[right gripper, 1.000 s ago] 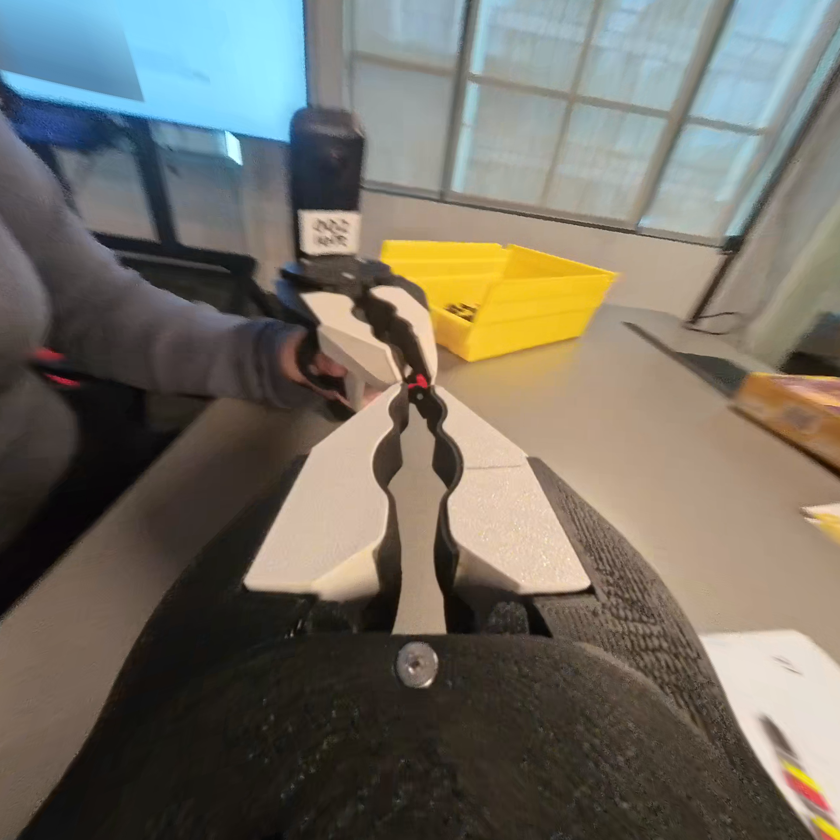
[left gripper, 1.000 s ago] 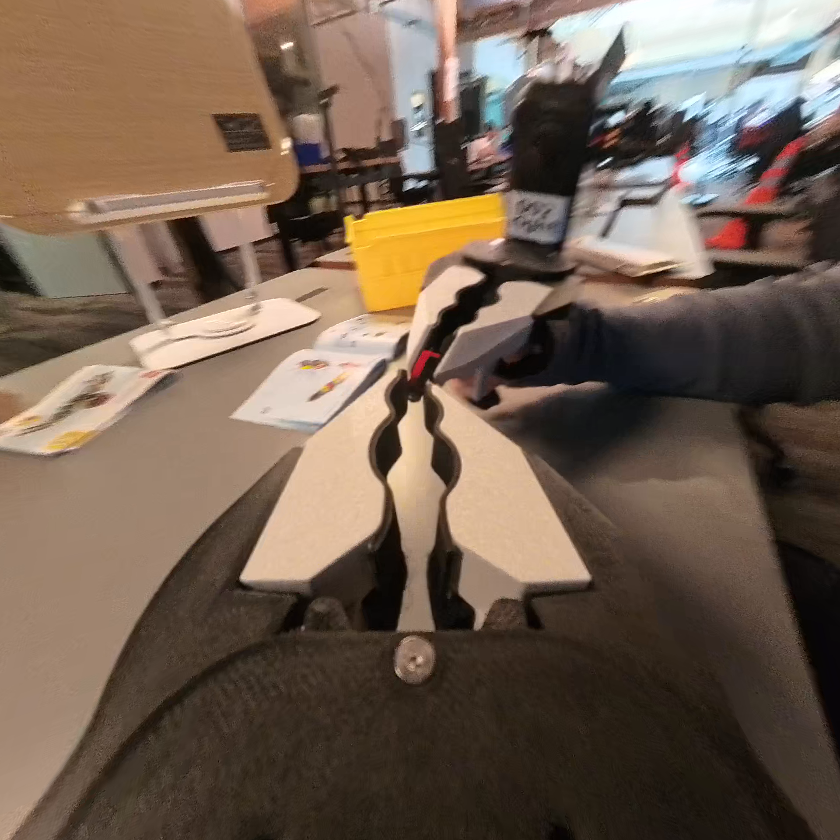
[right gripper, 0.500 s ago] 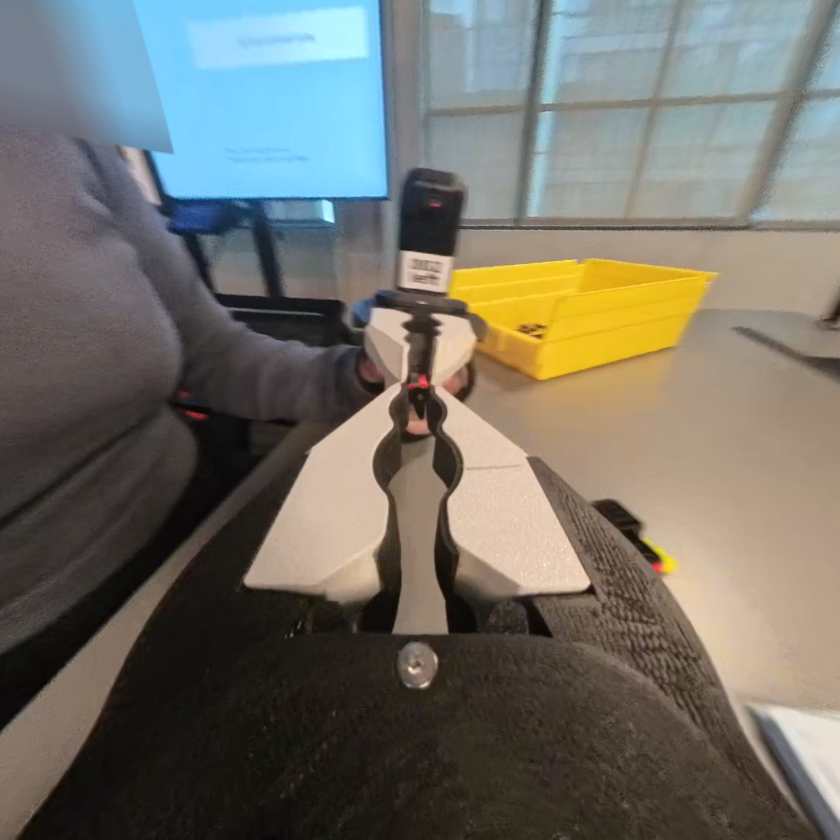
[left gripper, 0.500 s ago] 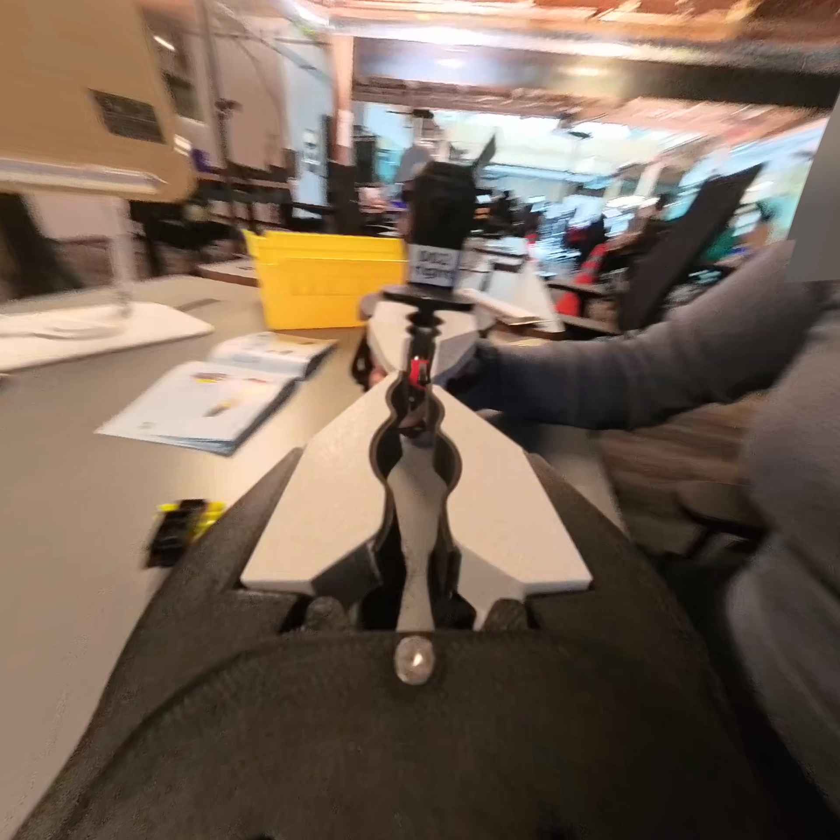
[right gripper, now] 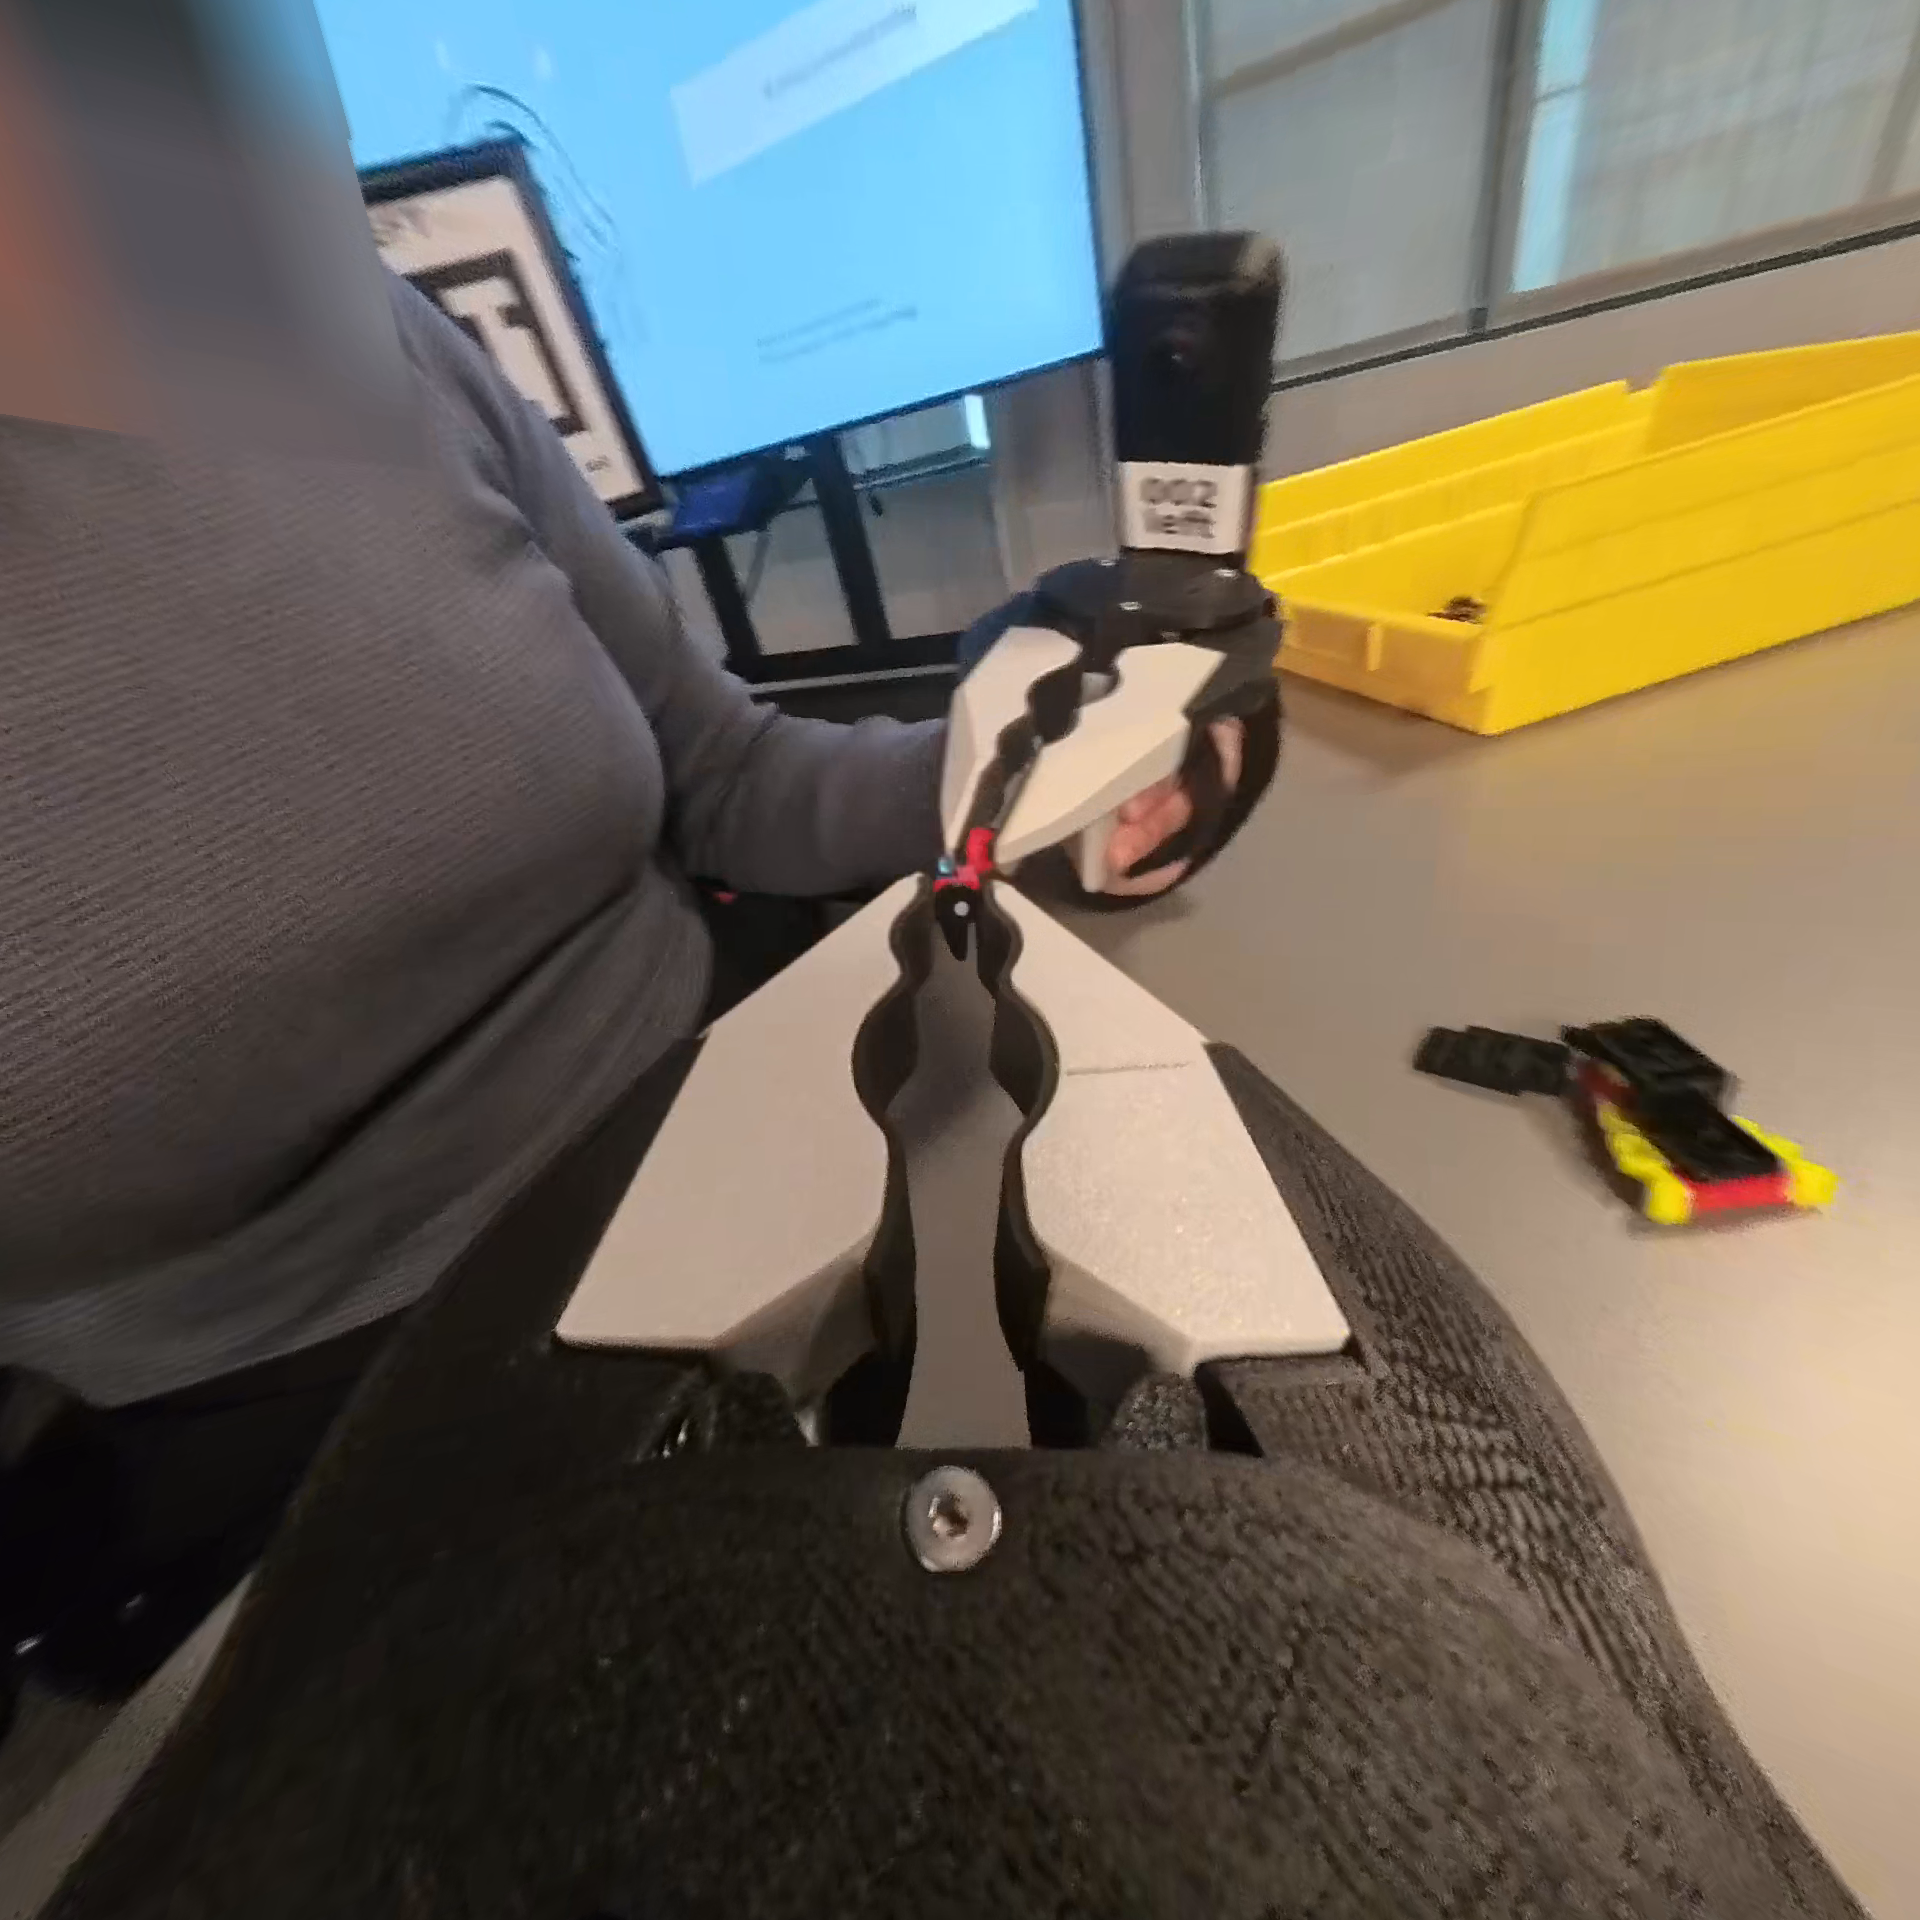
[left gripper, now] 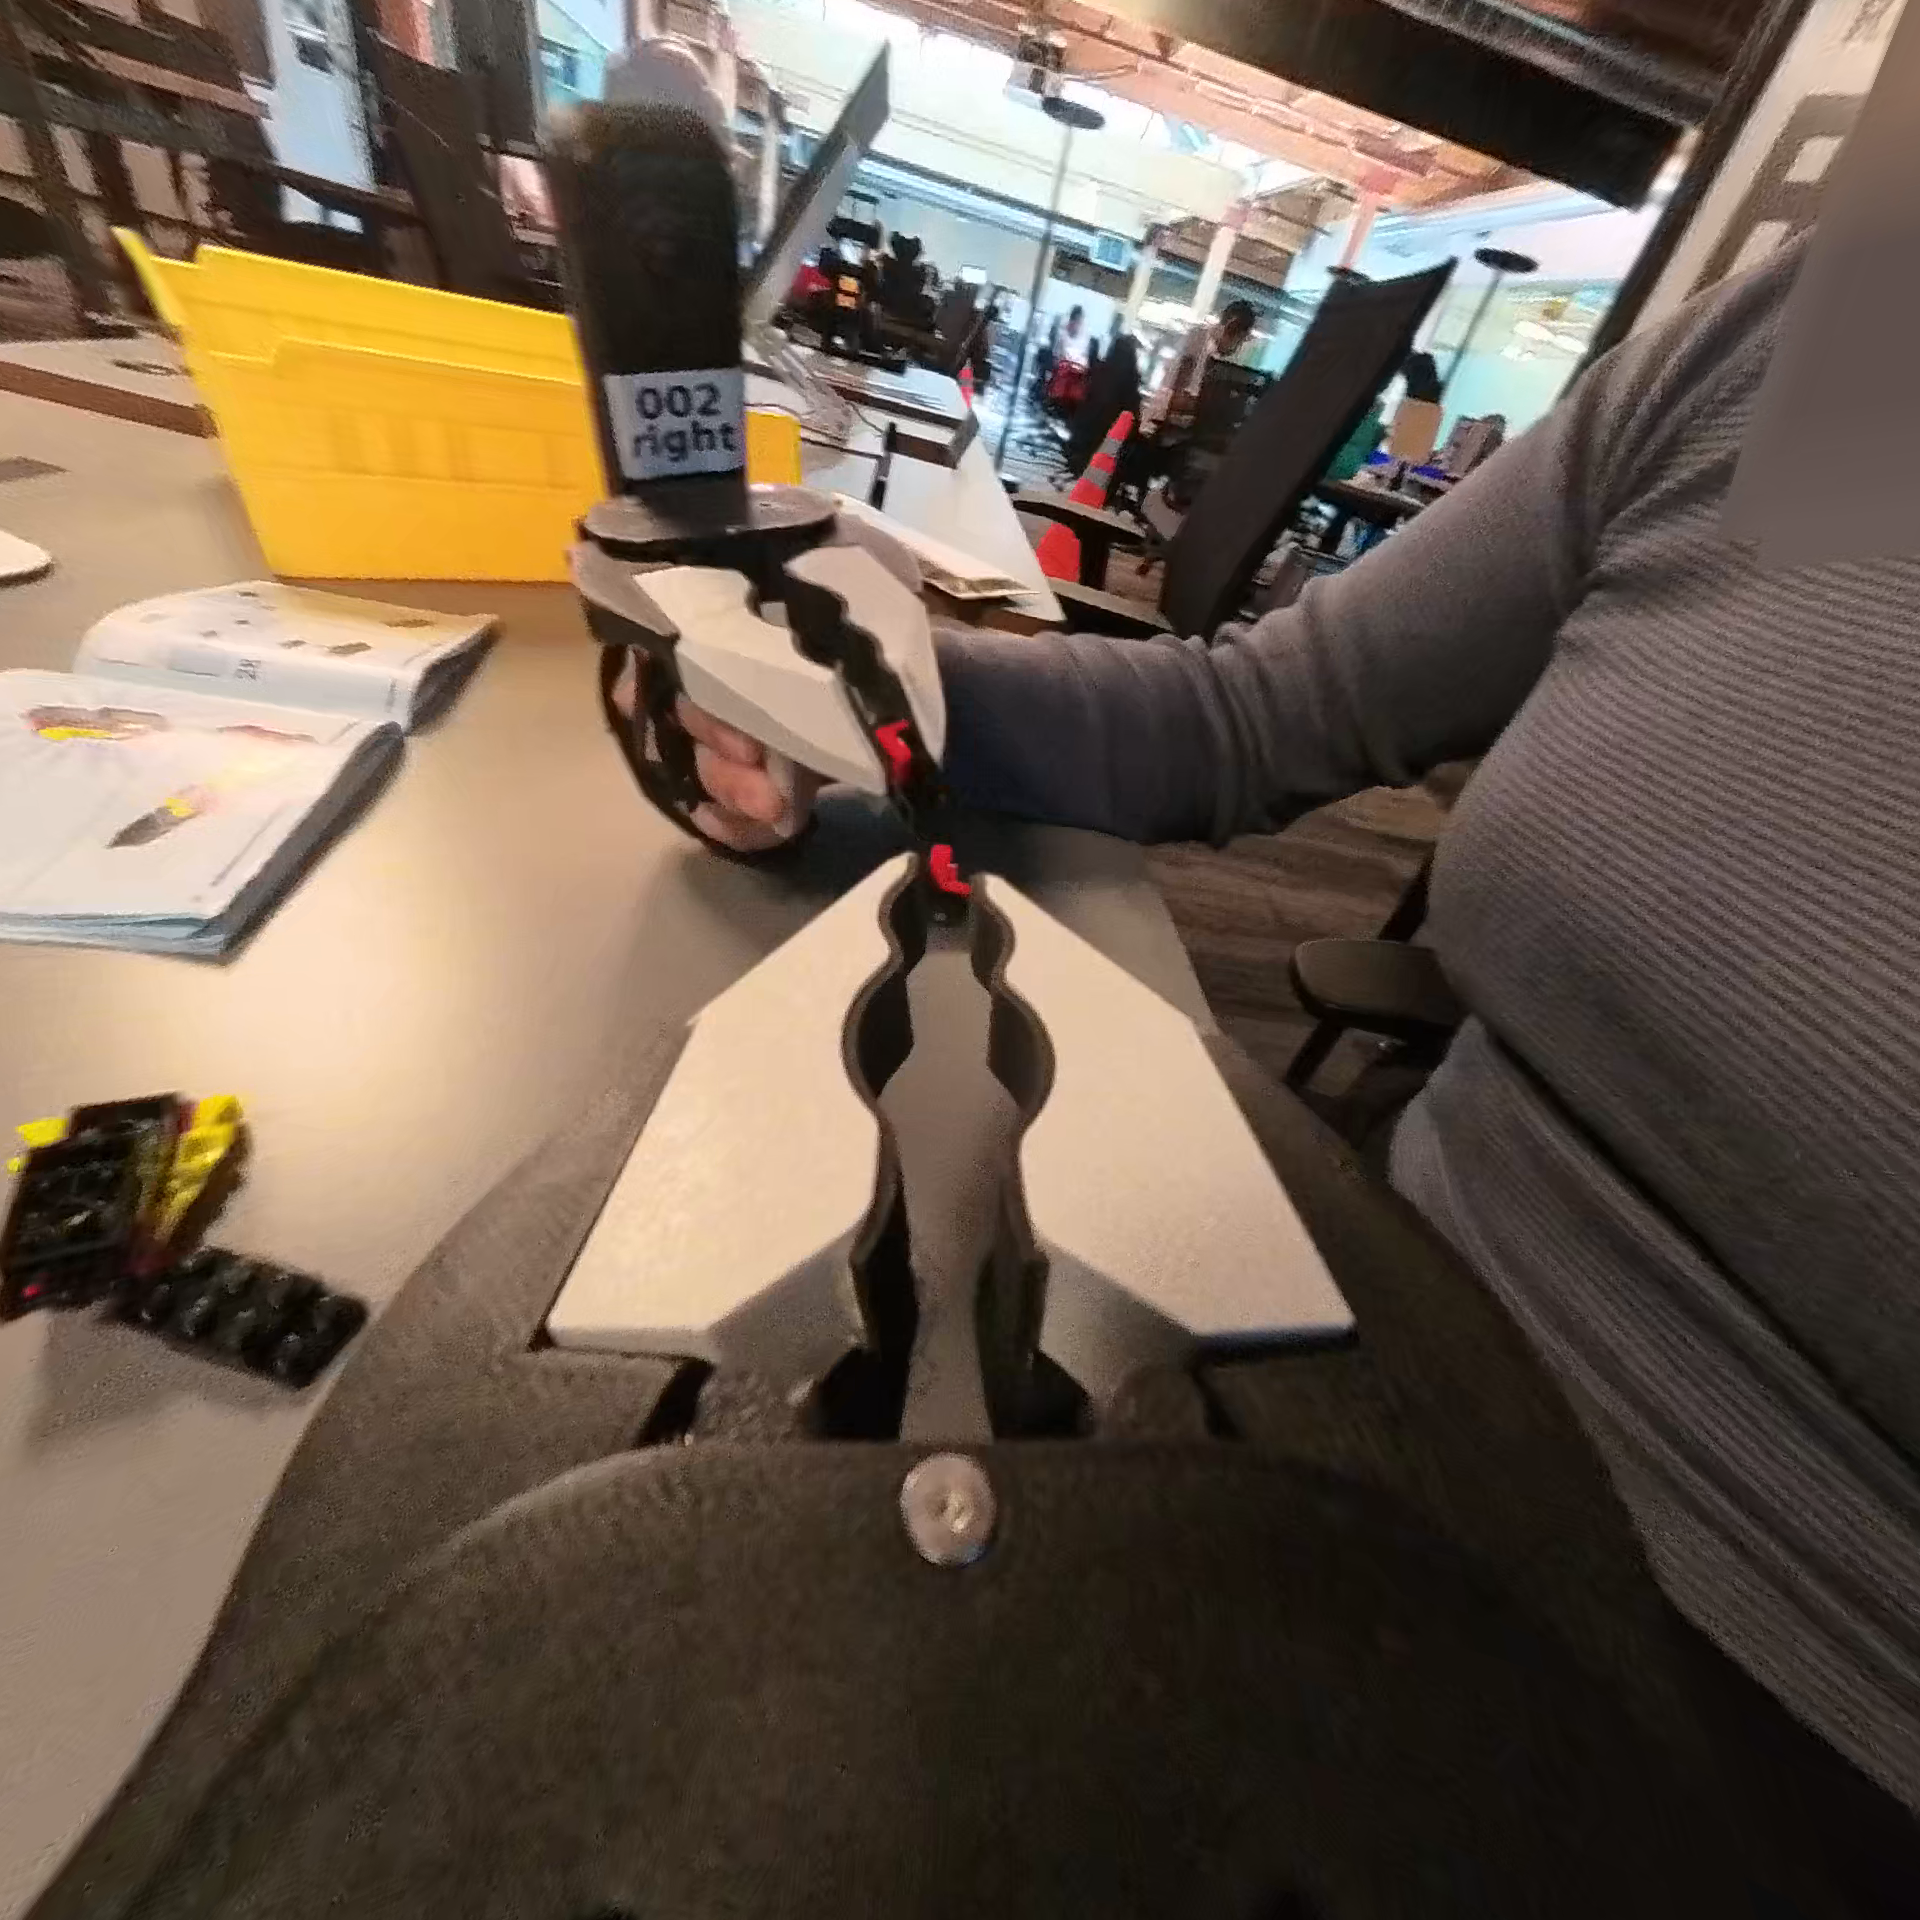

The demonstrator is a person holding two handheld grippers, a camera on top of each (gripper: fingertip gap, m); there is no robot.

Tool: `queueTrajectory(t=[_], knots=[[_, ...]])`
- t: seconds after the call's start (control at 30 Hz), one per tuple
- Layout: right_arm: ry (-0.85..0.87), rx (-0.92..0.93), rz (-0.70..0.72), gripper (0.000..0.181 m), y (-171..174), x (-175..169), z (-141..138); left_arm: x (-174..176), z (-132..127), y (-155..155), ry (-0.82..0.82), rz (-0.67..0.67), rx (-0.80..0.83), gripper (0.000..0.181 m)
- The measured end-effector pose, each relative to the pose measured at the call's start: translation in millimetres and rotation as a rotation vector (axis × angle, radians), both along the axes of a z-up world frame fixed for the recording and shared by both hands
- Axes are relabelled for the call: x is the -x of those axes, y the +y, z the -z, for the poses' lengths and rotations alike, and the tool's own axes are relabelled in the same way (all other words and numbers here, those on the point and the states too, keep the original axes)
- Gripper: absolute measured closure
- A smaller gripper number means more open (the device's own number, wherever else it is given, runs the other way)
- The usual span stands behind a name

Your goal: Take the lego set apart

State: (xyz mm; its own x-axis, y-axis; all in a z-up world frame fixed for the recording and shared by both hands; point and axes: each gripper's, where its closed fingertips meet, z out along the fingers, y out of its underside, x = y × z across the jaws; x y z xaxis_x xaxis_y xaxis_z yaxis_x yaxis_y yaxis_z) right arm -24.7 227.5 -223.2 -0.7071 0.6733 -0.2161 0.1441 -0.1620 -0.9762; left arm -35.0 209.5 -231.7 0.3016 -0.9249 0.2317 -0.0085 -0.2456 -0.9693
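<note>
Grey table [left gripper: 436, 966]; left gripper [left gripper: 943, 883] and right gripper [right gripper: 961, 902] both clenched on small red-black lego piece [right gripper: 961, 883]

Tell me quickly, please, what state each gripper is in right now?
Left gripper: shut on a small red-and-black lego piece.
Right gripper: shut on the same piece, pinched from the opposite side.

Since a second ago we have swung both views round: our left gripper [left gripper: 940, 883] and right gripper [right gripper: 961, 909] were pinched together on one small red and black piece, and now each grips its own red part with a small gap between them. The black, red and yellow lego model [right gripper: 1683, 1132] has come into sight on the table [right gripper: 1558, 883] at four o'clock of the right view, eight o'clock of the left.
</note>
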Motion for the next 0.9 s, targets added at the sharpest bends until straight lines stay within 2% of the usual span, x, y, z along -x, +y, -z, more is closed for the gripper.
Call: queueTrajectory(t=[0.07,0.17,0.27,0.47,0.53,0.6,0.67,0.7,0.73,0.9], knots=[[-0.038,-0.063,0.105,0.176,15.5,7.3,8.8,7.6,5.3,11.7,0.041,-0.085,-0.015,0.175],[-0.192,-0.288,0.245,0.176,33.2,16.6,42.9,21.9,17.6,33.7,0.176,-0.264,-0.064,0.174],[-0.273,-0.419,0.299,0.176,39.2,20.4,62.2,35.8,34.0,49.0,0.355,-0.399,-0.113,0.174],[-0.204,-0.513,0.343,0.176,39.8,27.4,60.5,40.0,73.3,59.1,0.648,-0.440,-0.058,0.173],[-0.179,-0.523,0.363,0.176,42.2,28.7,57.7,42.0,88.1,60.0,0.730,-0.433,0.004,0.165],[-0.162,-0.539,0.372,0.176,42.8,29.4,56.7,45.2,88.4,64.4,0.701,-0.467,0.065,0.160],[-0.151,-0.555,0.378,0.176,42.8,30.4,56.5,50.1,88.6,67.9,0.671,-0.496,0.119,0.144],[-0.144,-0.558,0.377,0.176,42.2,30.7,56.0,45.5,88.1,64.4,0.659,-0.454,0.119,0.130],[-0.135,-0.557,0.375,0.176,41.3,30.8,54.8,39.6,84.3,60.7,0.643,-0.418,0.084,0.124],[-0.091,-0.514,0.341,0.176,33.3,30.0,46.9,12.5,46.4,50.5,0.519,-0.396,-0.238,0.149]])
